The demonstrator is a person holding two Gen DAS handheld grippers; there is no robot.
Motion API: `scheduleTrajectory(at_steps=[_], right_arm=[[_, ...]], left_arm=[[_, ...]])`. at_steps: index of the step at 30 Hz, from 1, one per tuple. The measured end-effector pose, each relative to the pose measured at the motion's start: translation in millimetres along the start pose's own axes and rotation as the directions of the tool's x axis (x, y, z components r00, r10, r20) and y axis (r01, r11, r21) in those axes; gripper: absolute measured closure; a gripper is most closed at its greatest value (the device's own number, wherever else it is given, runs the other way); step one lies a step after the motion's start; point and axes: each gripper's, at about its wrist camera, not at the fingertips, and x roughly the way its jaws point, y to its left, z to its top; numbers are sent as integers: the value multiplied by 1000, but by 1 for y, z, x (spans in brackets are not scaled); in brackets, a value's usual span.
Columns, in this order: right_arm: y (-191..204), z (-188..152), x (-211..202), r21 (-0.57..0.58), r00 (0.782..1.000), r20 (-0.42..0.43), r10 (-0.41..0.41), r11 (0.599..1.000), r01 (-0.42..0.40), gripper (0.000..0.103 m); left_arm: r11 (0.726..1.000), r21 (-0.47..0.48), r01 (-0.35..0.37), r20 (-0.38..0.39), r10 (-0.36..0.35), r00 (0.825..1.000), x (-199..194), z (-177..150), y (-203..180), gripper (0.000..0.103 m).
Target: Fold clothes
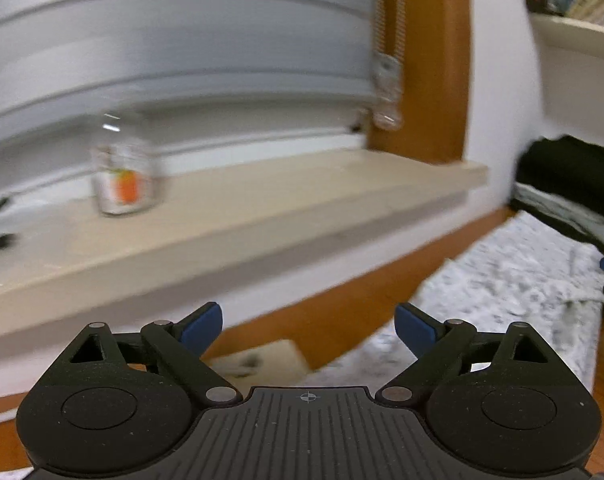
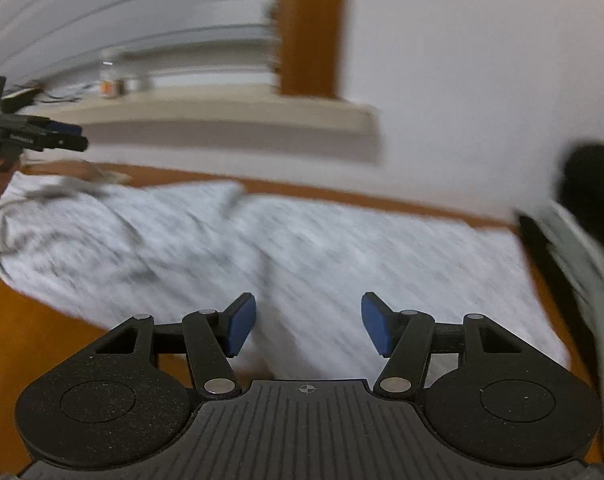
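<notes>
An orange-brown wooden table (image 2: 42, 320) stands against a white wall, both views blurred. The grey garment (image 2: 302, 248) lies spread flat on it. The right gripper (image 2: 308, 326) hangs over the garment, jaws parted and empty. The left gripper (image 1: 308, 326) gapes wide, empty, near the garment's edge. Beyond, a clear jar (image 1: 124, 180) stands on the sill (image 1: 262, 200), contents unclear.

No legible text anywhere.
</notes>
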Motion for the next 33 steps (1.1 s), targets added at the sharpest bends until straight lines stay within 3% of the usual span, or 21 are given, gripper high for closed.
scheduleTrajectory(at_steps=[2, 6, 12, 22, 28, 30, 33], right_arm=[[-10, -13, -11, 19, 1000, -15, -22, 1000, 23, 44], [-22, -34, -26, 55, 998, -37, -60, 997, 62, 43], [-20, -48, -25, 70, 994, -51, -92, 993, 95, 43], [-14, -60, -46, 43, 995, -31, -97, 994, 98, 38], [-23, -71, -53, 94, 994, -39, -106, 989, 110, 37], [-26, -73, -54, 111, 994, -21, -111, 987, 113, 41], [-30, -75, -54, 120, 990, 5, -144, 983, 142, 70]], left_arm=[[1000, -7, 28, -3, -28, 1000, 11, -9, -1, 2], [996, -53, 76, -46, -78, 996, 24, -18, 7, 1], [994, -95, 51, -57, -57, 997, 21, -18, 13, 0], [1000, -21, 22, -90, -24, 996, 27, -18, -2, 0], [999, -21, 25, -95, -27, 995, 25, -19, -1, 0], [999, -21, 25, -95, -27, 995, 25, -20, -1, 0], [1000, -13, 22, -85, -23, 996, 23, -20, -2, 0]])
